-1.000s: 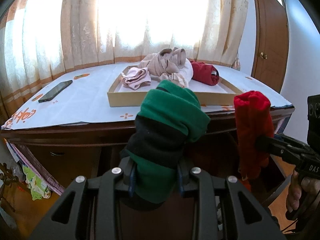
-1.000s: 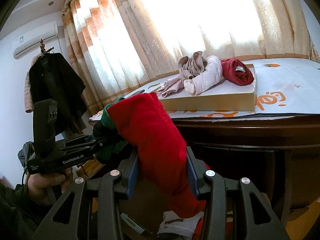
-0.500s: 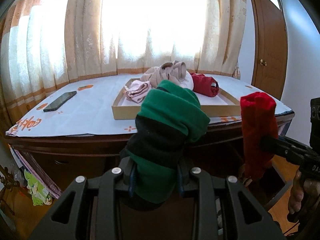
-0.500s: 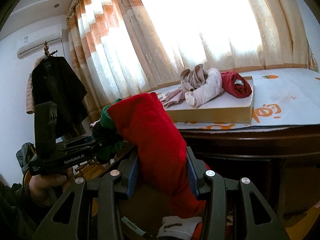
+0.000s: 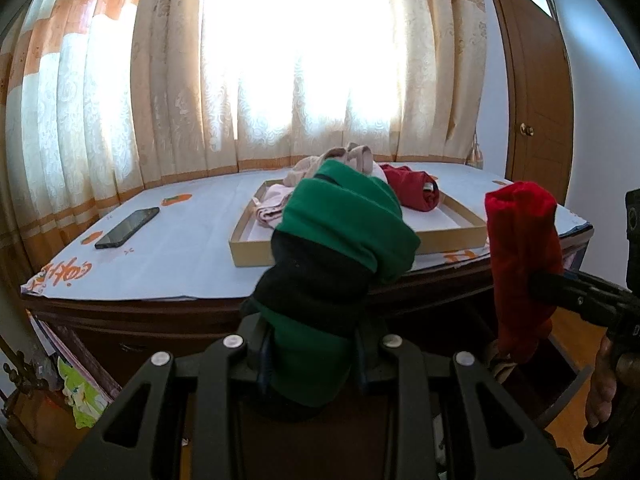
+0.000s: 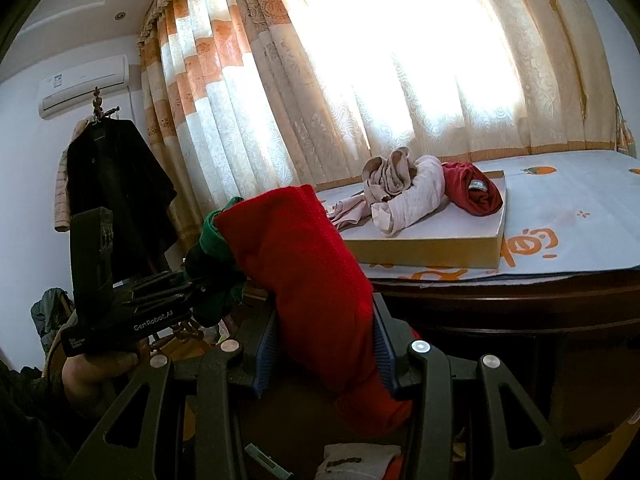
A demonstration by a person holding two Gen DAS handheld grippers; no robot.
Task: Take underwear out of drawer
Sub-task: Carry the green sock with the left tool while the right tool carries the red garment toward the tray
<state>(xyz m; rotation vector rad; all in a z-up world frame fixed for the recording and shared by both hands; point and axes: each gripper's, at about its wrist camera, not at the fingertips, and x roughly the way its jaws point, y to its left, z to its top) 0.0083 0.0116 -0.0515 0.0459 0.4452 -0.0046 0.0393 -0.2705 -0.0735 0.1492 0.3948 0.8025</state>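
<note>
Each gripper is clamped on one rolled garment, held in the air just near of the tabletop [image 5: 168, 256]: the left gripper [image 5: 312, 354] on a green-and-black roll [image 5: 340, 240], the right gripper [image 6: 324, 354] on a red roll [image 6: 304, 280]. Both look soft, light and squashy, best pinched mid-roll. In the far cardboard tray [image 5: 250, 254] lie perhaps four more pieces, overlapping too much to count surely.

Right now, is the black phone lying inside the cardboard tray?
No, the black phone lies flat on the white table cover, well to the left of the cardboard tray and apart from it.
</note>
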